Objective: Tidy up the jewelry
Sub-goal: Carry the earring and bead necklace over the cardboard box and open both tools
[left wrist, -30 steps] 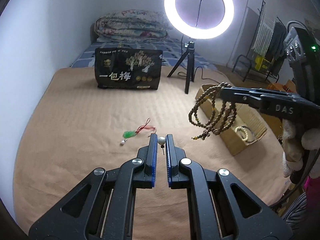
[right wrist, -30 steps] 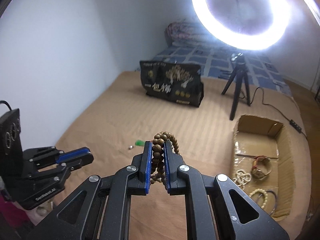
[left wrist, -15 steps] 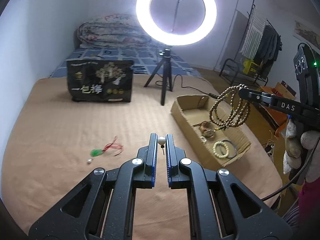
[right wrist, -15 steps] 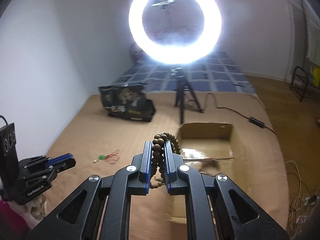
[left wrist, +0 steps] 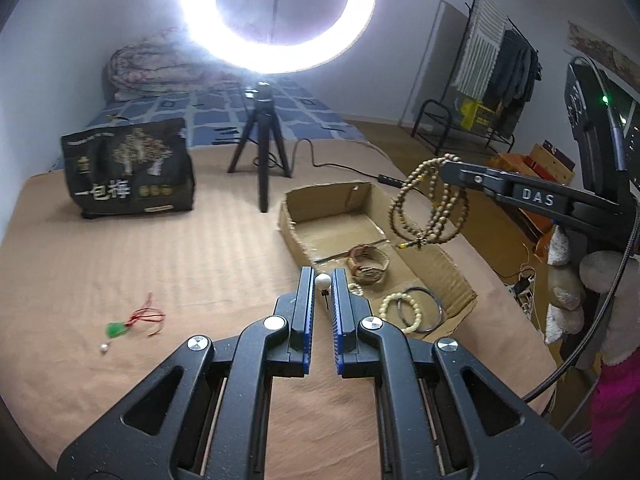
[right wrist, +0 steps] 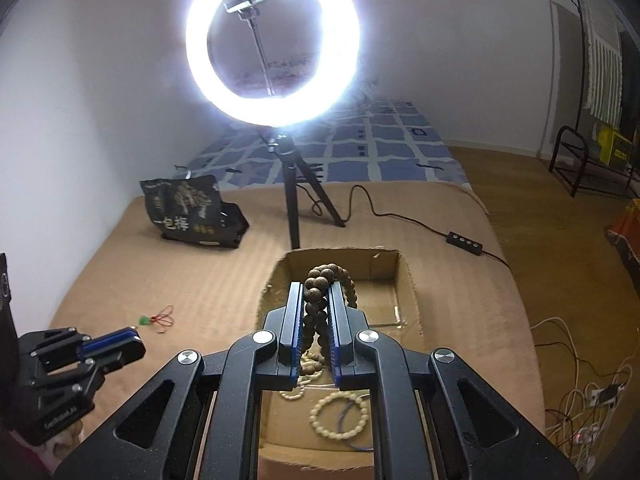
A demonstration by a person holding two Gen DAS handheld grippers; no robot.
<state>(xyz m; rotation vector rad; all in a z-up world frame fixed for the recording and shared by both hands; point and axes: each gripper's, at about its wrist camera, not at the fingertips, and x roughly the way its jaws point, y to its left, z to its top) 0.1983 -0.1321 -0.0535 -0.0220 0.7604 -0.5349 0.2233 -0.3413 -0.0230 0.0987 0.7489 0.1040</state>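
Note:
My left gripper (left wrist: 322,277) is shut on a small white pearl stud (left wrist: 323,282), its pin hanging down, just in front of the near left wall of a shallow cardboard box (left wrist: 298,236). My right gripper (right wrist: 316,287) is shut on a looped string of brown wooden beads (right wrist: 320,276). The loops (left wrist: 430,208) dangle over the box (right wrist: 412,300). A watch (left wrist: 368,265), a cream bead bracelet (left wrist: 400,309) and a dark bangle (left wrist: 430,308) lie inside. A green pendant on red cord (left wrist: 117,329) and a small pearl (left wrist: 104,348) rest on the tan bedcover to the left.
A lit ring light on a black tripod (left wrist: 262,168) stands behind the box, its cable (right wrist: 400,220) trailing right. A black printed bag (left wrist: 128,172) stands at back left. A folded quilt (left wrist: 160,68) lies beyond. The bed edge and wooden floor (right wrist: 560,240) are to the right.
Both grippers have travelled right across the bed with their loads. The box has come from the right to under the bead string; the green pendant has dropped back to the left.

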